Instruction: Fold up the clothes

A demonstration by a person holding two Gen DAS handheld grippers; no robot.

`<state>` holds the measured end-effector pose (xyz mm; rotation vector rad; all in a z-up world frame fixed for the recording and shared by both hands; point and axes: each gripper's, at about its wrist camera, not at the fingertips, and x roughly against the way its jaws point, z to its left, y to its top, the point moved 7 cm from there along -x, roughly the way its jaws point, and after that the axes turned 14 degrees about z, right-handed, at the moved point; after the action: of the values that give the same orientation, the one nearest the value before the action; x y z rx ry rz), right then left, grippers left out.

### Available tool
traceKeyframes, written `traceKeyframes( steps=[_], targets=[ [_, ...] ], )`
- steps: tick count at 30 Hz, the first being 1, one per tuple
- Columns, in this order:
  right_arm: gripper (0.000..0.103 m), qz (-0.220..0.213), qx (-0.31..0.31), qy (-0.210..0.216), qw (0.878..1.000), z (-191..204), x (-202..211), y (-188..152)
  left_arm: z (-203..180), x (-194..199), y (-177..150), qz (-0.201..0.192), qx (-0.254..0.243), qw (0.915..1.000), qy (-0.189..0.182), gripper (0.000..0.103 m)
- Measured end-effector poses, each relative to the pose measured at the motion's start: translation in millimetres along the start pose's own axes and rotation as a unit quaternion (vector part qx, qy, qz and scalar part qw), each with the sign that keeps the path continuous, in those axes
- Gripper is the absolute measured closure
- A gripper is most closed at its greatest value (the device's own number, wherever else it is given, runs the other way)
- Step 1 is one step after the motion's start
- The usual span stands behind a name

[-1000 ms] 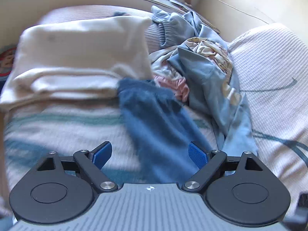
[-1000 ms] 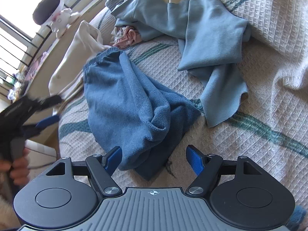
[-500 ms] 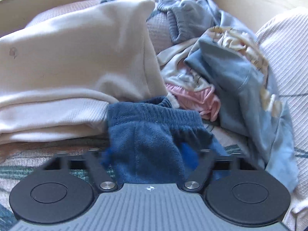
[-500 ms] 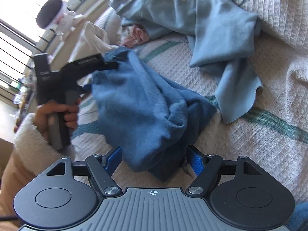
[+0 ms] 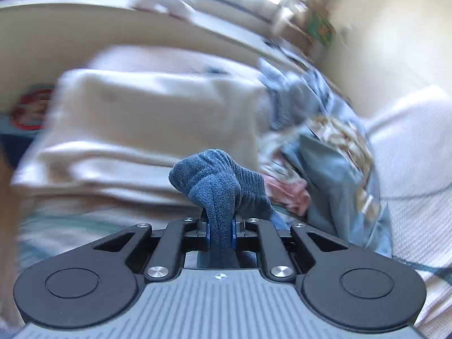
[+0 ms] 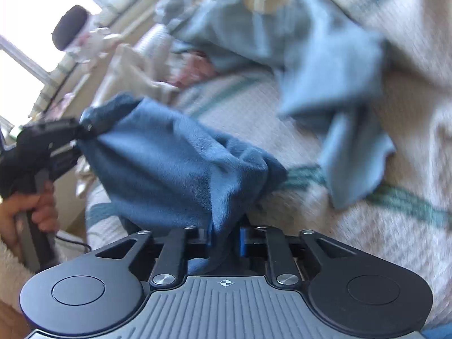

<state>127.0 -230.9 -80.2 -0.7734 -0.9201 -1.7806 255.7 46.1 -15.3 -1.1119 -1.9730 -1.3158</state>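
While closing, left tool (image 5: pixel 220 230) and right tool (image 6: pixel 225 237) each pinching bunched dark blue fleecy garment (image 6: pixel 175 163), stretched above waffle-weave bedspread (image 6: pixel 367 226).

Bedroom (bed (image 6: pixel 367 226), strewn clothes (image 6: pixel 282 28))

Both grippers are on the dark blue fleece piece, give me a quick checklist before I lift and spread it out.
1. Left gripper pinching the dark blue fleece garment: ok, jaws closing on a bunched ribbed edge.
2. Right gripper pinching it too: ok, jaws closing on cloth.
3. Garment clear of the light blue sweatshirt: ok, apart.
4. Clear of the cream folded stack: cannot tell, blurred.
5. Grips on matching corners: cannot tell.
6. Bare bedspread for spreading: ok.
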Motion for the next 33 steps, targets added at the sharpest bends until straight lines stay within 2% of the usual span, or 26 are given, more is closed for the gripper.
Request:
traceKeyframes(
  steps=[4, 6, 8, 9, 10, 11, 12, 13, 15, 19, 21, 26, 29, 33],
  targets=[
    [0.089, 0.026, 0.052, 0.03, 0.998, 26, 10, 0, 46, 59, -48, -0.017, 0.052, 0.9971, 0.053, 0.091],
    [0.089, 0.042, 0.076, 0.042, 0.995, 34, 6, -4, 69, 70, -72, -0.014, 0.071, 0.9938, 0.085, 0.088],
    [0.089, 0.069, 0.082, 0.037, 0.994, 37, -14, -9, 91, 62, -94, 0.015, 0.077, 0.9897, 0.12, 0.083],
    [0.088, 0.082, 0.082, 0.027, 0.993, 35, -25, -14, 101, 57, -105, 0.035, 0.091, 0.9871, 0.127, 0.078],
    [0.083, 0.092, 0.083, 0.017, 0.992, 34, -34, -17, 106, 58, -112, 0.041, 0.097, 0.9865, 0.126, 0.073],
    [0.083, 0.094, 0.083, 0.012, 0.992, 32, -36, -19, 111, 59, -119, 0.046, 0.104, 0.9857, 0.124, 0.068],
    [0.082, 0.09, 0.08, 0.014, 0.993, 31, -33, -21, 116, 60, -126, 0.051, 0.111, 0.985, 0.122, 0.064],
    [0.078, 0.085, 0.078, 0.015, 0.993, 30, -28, -21, 117, 66, -129, 0.047, 0.114, 0.9849, 0.122, 0.056],
    [0.068, 0.061, 0.081, 0.005, 0.995, 26, -10, -22, 119, 82, -130, 0.034, 0.119, 0.9855, 0.116, 0.046],
    [0.067, 0.025, 0.091, 0.0, 0.996, 21, 15, -18, 109, 114, -116, -0.024, 0.087, 0.9903, 0.106, 0.046],
    [0.067, 0.019, 0.094, 0.004, 0.995, 22, 17, -14, 100, 121, -102, -0.054, 0.047, 0.9919, 0.105, 0.045],
    [0.067, 0.021, 0.083, 0.011, 0.996, 28, 6, -10, 84, 90, -77, -0.02, -0.046, 0.9913, 0.122, 0.045],
    [0.067, 0.023, 0.079, 0.016, 0.996, 29, 2, -13, 84, 62, -73, 0.017, -0.068, 0.9888, 0.132, 0.047],
    [0.067, 0.03, 0.065, 0.017, 0.997, 24, -5, -15, 87, 36, -75, 0.042, -0.078, 0.9876, 0.129, 0.048]
  ],
)
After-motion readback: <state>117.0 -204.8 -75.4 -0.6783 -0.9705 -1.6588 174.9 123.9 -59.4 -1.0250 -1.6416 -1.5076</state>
